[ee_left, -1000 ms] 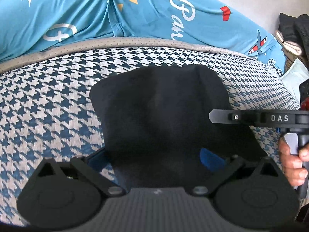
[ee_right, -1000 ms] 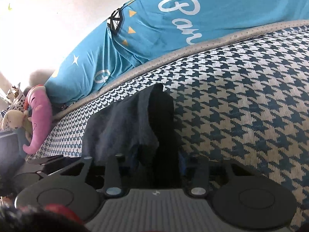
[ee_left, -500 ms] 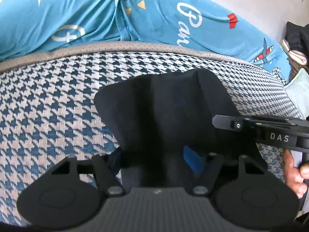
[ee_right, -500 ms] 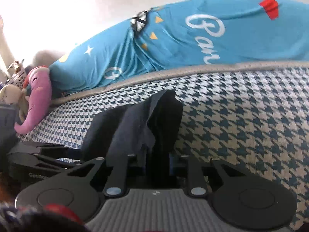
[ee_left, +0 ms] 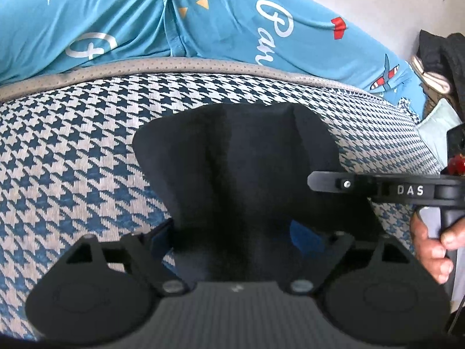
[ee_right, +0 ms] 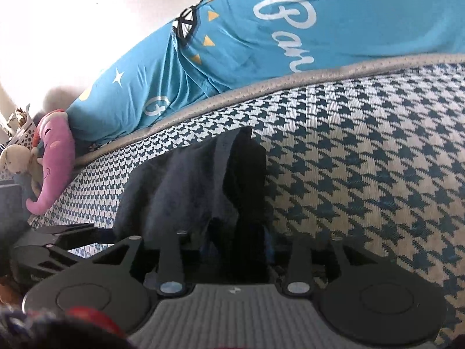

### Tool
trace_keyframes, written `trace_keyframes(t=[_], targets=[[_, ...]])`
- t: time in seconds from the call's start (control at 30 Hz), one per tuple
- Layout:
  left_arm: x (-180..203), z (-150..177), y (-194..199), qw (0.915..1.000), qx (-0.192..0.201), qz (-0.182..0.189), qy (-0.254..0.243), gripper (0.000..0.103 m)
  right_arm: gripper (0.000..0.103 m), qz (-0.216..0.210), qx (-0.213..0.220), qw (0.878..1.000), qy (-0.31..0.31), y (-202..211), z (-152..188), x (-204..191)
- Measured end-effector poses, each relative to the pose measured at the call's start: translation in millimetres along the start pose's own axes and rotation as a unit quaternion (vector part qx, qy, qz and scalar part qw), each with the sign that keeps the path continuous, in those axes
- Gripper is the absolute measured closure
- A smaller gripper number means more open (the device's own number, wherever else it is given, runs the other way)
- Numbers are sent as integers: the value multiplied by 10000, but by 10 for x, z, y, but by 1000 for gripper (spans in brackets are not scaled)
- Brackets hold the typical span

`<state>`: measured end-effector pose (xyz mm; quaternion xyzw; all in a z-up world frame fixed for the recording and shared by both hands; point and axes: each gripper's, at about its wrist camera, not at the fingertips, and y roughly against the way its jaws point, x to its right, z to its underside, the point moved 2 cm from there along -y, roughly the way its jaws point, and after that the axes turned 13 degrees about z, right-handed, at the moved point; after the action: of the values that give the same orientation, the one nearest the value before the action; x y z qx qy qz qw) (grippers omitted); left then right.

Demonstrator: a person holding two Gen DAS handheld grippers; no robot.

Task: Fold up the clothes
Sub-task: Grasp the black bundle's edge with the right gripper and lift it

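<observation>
One dark garment (ee_left: 247, 174) is being clamped by two grippers, left (ee_left: 235, 232) and right (ee_right: 235, 232), over a houndstooth mattress (ee_right: 363, 160); one blue quilt (ee_left: 130, 23) is being shown above.

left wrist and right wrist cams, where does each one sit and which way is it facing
Left wrist: on the left gripper, looking along its fingers over the dark garment toward the blue bedding; the right gripper and a hand show.
Right wrist: on the right gripper, facing the same garment from its other side.
Shared: garment, houndstooth cover, bedding.
</observation>
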<state>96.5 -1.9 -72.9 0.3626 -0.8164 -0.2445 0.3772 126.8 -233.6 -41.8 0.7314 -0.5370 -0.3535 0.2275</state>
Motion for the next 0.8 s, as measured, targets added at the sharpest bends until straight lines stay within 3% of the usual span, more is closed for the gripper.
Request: trace_keyframes(t=[0.17, 0.23, 0.27, 0.3, 0.4, 0.57, 0.8], targets=[[47, -32, -61, 9999, 4, -150, 10, 18, 65, -5, 37, 10000, -16, -26, -3, -46], [88, -41, -78, 9998, 14, -214, -51, 35, 70, -7, 52, 10000, -23, -36, -4, -64], [118, -40, -86, 9997, 30, -210, -73, 51, 73, 2, 70, 10000, -17, -36, -5, -76], [150, -38, -93, 9997, 47, -204, -94, 59, 77, 31, 108, 9999, 4, -24, -6, -97], [245, 3, -120, 9988, 129, -392, -269, 70, 82, 194, 266, 9993, 174, 19, -2, -204], [330, 35, -54, 9954, 340, -781, -428, 83, 83, 455, 530, 9963, 498, 134, -1, -385], [411, 68, 129, 9896, 669, -1191, -455, 84, 83, 413, 963, 9916, 752, 330, -28, -647]])
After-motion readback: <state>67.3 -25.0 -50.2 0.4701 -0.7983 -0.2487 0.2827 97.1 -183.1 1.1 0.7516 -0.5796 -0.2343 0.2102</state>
